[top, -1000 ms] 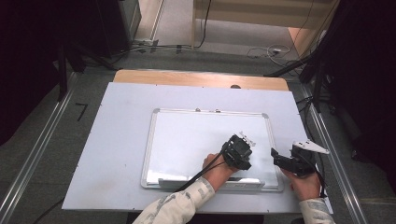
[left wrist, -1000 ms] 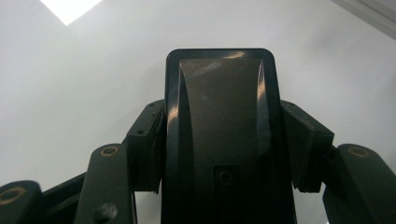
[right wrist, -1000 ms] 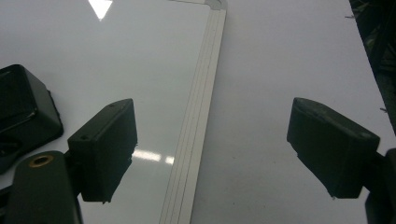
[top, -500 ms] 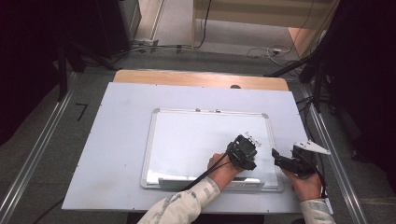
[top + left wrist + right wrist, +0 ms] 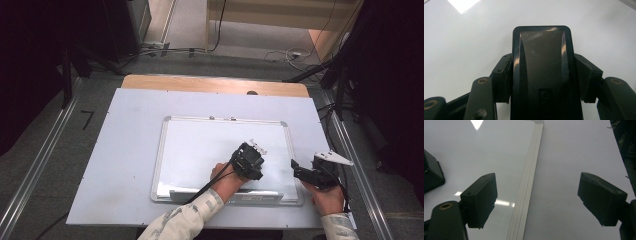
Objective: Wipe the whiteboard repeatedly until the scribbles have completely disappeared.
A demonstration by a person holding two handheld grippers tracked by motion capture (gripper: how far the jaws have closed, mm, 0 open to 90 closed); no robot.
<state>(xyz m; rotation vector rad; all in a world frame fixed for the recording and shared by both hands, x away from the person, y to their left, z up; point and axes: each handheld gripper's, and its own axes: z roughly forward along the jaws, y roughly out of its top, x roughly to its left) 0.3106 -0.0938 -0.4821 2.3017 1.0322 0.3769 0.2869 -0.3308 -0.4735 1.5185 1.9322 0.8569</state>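
Note:
A white whiteboard [image 5: 200,150] with a silver frame lies flat on the table. My left gripper [image 5: 248,160] rests over its lower right part, shut on a black whiteboard eraser [image 5: 541,50]. The jaws press on the eraser's two long sides, and its face lies against the board [image 5: 461,50]. My right gripper [image 5: 300,172] hovers just right of the board's right edge. Its fingers [image 5: 480,200] stand wide open with nothing between them, straddling the board's frame [image 5: 530,177].
The board sits on a pale tabletop [image 5: 125,150] with a wooden strip [image 5: 200,84] along the far edge. A pen tray [image 5: 225,196] runs along the board's near edge. Metal rails [image 5: 40,165] flank the table, and cables lie on the floor behind.
My left gripper slid the eraser a little right across the board, then back left. The right gripper has stayed where it was.

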